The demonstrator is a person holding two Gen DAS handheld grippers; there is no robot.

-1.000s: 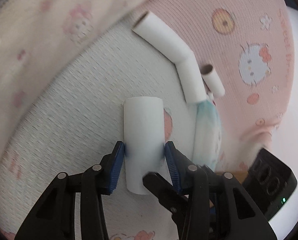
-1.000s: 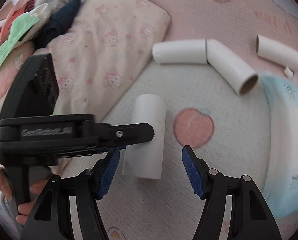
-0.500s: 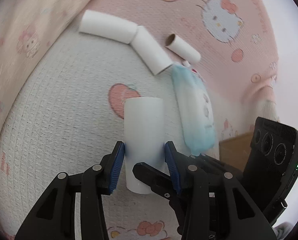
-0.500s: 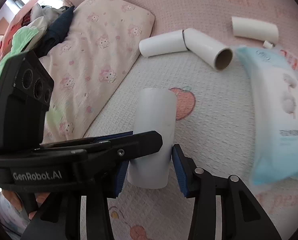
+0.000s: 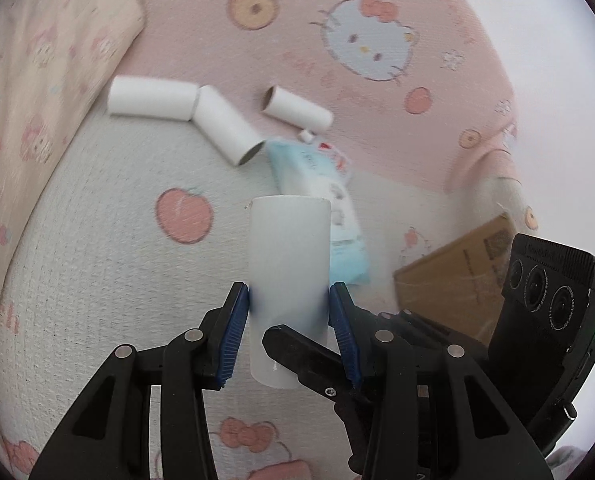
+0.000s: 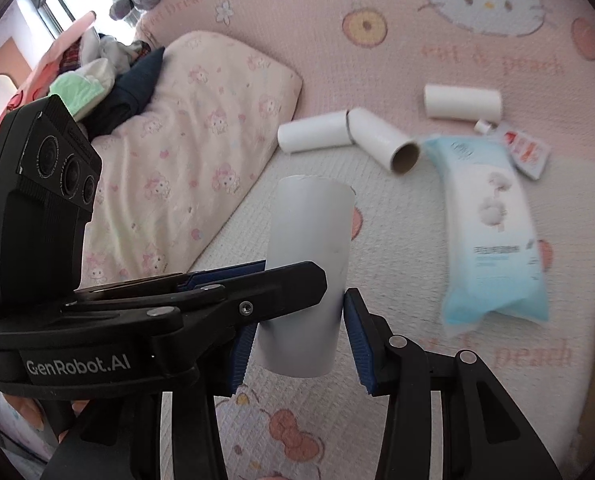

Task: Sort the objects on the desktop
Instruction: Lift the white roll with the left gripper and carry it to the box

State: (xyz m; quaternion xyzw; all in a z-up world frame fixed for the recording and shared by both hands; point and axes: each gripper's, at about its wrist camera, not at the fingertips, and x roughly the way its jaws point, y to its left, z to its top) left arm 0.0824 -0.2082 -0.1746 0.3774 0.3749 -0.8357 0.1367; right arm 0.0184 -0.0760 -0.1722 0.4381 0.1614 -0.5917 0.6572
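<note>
A white paper tube [image 5: 287, 272] is held above the bed; it also shows in the right wrist view [image 6: 307, 276]. My left gripper [image 5: 287, 320] is shut on the tube near its lower end. My right gripper [image 6: 297, 340] is shut on the same tube from the other side, its fingers crossing under the left ones. Three more white tubes lie on the bed: two touching end to end [image 6: 313, 134] [image 6: 383, 144] and one apart [image 6: 461, 102]. A blue and white wipes pack [image 6: 493, 232] lies to the right.
A pink patterned pillow [image 6: 185, 144] lies at the left with clothes [image 6: 109, 76] piled behind it. A brown cardboard box [image 5: 453, 276] stands at the right edge of the bed. A small white cap [image 6: 483, 125] and a red sachet [image 6: 523, 152] lie by the wipes.
The right gripper closed onto the tube that the left gripper held. Both grippers then lifted it off the bed and carried it to the right.
</note>
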